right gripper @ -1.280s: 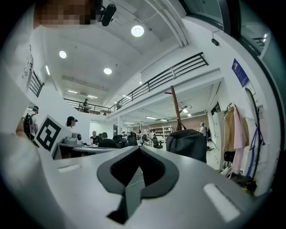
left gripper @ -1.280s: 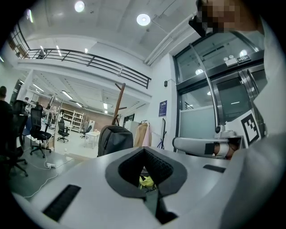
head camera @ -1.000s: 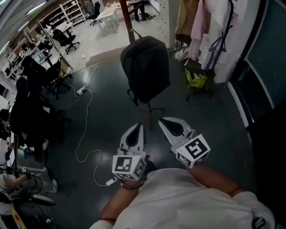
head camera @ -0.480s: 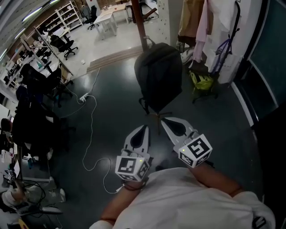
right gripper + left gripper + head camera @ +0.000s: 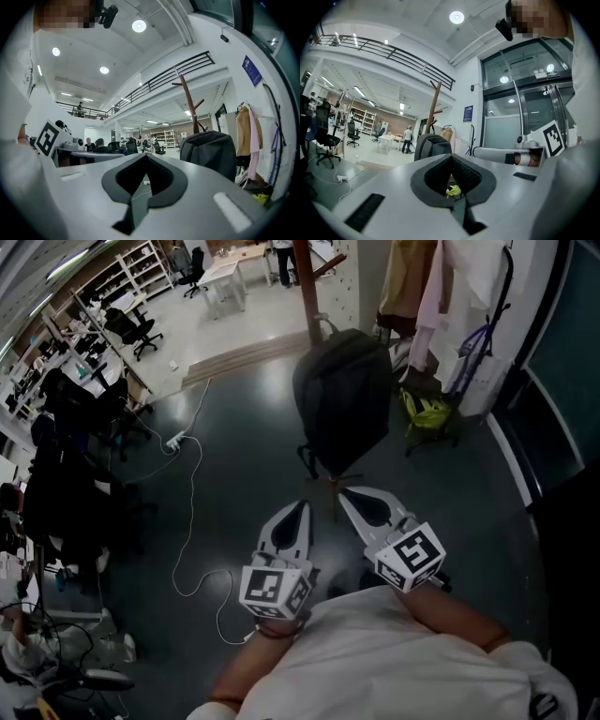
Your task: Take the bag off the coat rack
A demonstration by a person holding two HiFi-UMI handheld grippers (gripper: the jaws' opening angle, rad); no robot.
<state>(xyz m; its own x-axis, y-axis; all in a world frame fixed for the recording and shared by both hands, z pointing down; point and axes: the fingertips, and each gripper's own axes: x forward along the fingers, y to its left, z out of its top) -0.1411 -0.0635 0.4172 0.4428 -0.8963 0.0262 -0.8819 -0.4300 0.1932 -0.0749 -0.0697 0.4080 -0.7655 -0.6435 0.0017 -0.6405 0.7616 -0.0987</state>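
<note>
Head view: a dark, glossy floor (image 5: 234, 451) fills most of my picture. Office chairs (image 5: 70, 488) crowd 9 o'clock, with a white cable (image 5: 192, 512) trailing just beside them. A paler floor (image 5: 187, 324) lies toward 11 o'clock. The left gripper (image 5: 302, 506) sits near 6 o'clock, jaws closed on nothing. The bag (image 5: 342, 399) hangs on the rack (image 5: 307, 287) at 12 o'clock, apart from both grippers. The right gripper (image 5: 344, 491), just beside the left, has its jaws together and holds nothing. Clothes (image 5: 427, 277) hang at 1 o'clock.
</note>
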